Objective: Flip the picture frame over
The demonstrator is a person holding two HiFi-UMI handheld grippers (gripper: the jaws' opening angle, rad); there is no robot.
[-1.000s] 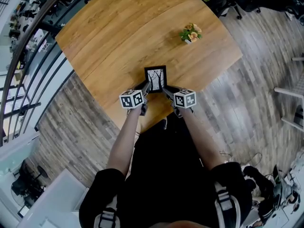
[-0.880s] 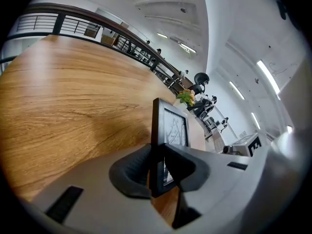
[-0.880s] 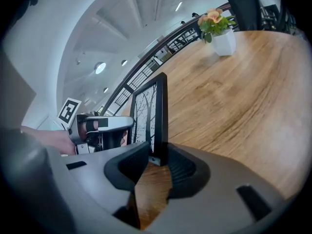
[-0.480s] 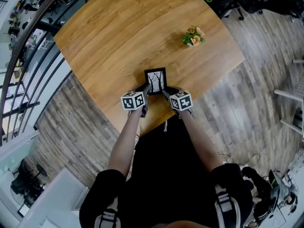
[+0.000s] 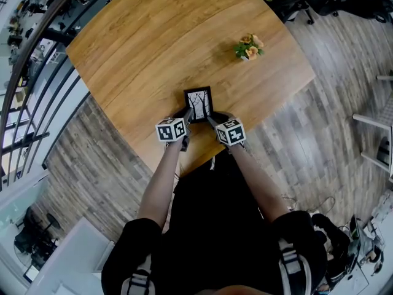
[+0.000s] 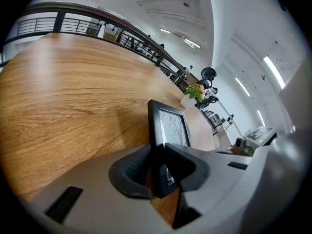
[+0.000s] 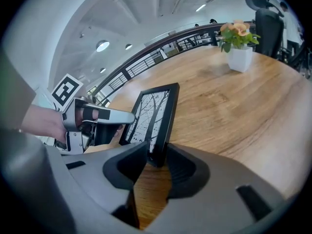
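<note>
The black picture frame with a tree drawing is just above the middle of the head view, near the edge of the brown wooden table. The left gripper and right gripper each pinch a bottom corner. Their jaws hide its bottom edge.

No word, number or brand could be read. Only black-and-white square markers, bearing no lettering, were seen on the cubes of the left gripper and the right gripper. No writing was found on the picture frame.
</note>
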